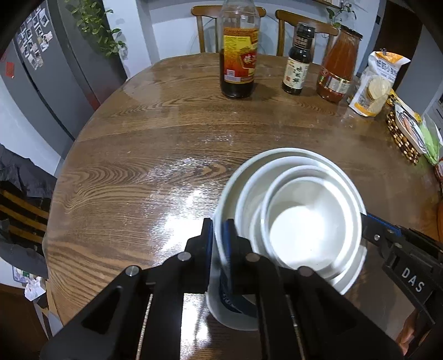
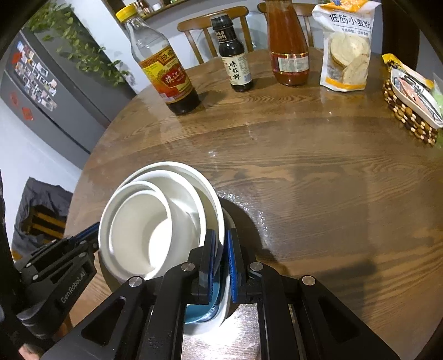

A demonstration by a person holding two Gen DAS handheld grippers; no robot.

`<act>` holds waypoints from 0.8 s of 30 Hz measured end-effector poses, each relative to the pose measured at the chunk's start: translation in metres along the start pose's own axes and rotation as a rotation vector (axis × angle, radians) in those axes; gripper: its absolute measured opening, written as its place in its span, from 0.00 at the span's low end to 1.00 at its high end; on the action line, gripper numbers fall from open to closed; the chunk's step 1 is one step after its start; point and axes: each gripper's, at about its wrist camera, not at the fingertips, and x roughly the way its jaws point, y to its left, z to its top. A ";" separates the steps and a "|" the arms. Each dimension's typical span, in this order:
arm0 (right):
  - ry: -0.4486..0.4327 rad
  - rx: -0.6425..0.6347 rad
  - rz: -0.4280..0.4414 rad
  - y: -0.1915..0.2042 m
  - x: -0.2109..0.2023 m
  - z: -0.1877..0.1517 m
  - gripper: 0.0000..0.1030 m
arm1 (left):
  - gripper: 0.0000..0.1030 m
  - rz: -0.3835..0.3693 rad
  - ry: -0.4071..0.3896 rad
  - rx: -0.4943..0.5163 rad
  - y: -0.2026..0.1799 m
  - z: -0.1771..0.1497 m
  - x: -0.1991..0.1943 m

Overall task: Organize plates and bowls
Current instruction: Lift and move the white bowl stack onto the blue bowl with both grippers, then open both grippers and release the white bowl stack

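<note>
A round wooden table [image 1: 155,144] with strong grain and a glossy top reflects overhead light in bright patches. Two wooden chairs [image 1: 205,25] stand at its far side against a pale wall [image 1: 171,27]. To the left stands a dark grey refrigerator [image 1: 55,72] covered in small photos and magnets, with a trailing green plant [image 1: 97,27] hanging down its top. Dark cloth [image 2: 41,199] is draped over a wooden piece lower left.

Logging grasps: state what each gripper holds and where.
Both grip the outer bowl of the nested stack: left gripper on its left rim, right gripper on its right rim.
</note>
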 end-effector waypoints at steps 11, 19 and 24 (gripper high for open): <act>-0.109 -0.067 -0.032 0.007 -0.037 0.005 0.15 | 0.50 0.015 -0.034 -0.049 0.019 -0.004 -0.011; -0.124 -0.097 0.005 0.015 -0.058 -0.010 0.31 | 0.65 0.034 -0.099 -0.061 0.024 -0.011 -0.037; -0.131 -0.132 0.011 0.019 -0.069 -0.023 0.54 | 0.75 0.022 -0.128 -0.052 0.020 -0.021 -0.055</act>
